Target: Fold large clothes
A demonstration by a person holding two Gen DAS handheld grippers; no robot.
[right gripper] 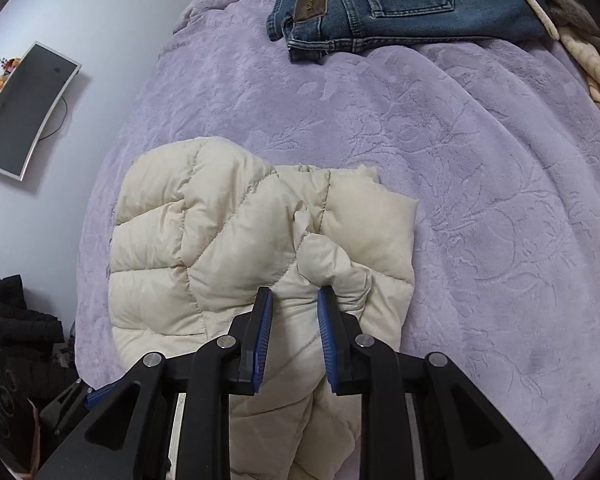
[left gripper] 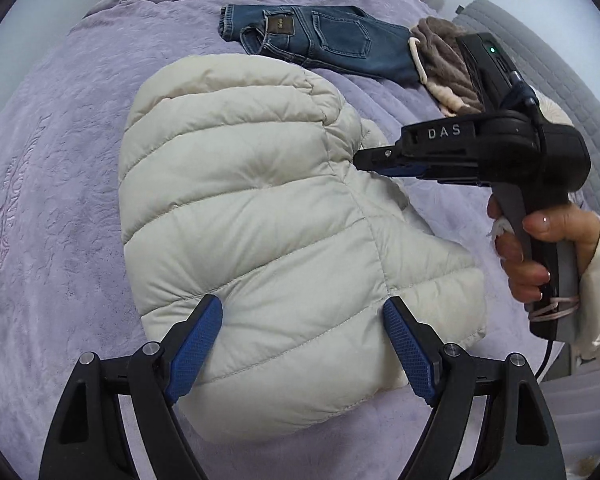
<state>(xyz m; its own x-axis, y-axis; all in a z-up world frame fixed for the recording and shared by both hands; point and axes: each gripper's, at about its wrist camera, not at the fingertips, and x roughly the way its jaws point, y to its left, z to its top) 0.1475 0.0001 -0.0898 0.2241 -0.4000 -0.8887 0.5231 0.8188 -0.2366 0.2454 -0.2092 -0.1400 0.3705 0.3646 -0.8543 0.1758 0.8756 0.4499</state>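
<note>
A: Puffer jacket, cream, quilted: we find it folded into a bulky bundle on the lilac blanket that covers the bed, near its front edge.

B: Left gripper status?

A: Its jaws stand wide apart, one blue pad at each side of the bundle's near end. We cannot tell from the left wrist view whether the pads touch the fabric or sit just above it.

B: And the right gripper?

A: Partly closed. In its own view we see a narrow gap between the blue pads, with a ridge of jacket fabric bunched at the tips (whether the ridge is actually pinched, we cannot confirm). From the left wrist view the same tool comes in from the right, its tip at the bundle's far side, and the person's right hand wraps the handle.

B: Other items on the bed?

A: We note folded blue jeans toward the far edge, well apart from the jacket, with a brown fleece garment just beside them. A dark flat screen hangs on the wall at left.
</note>
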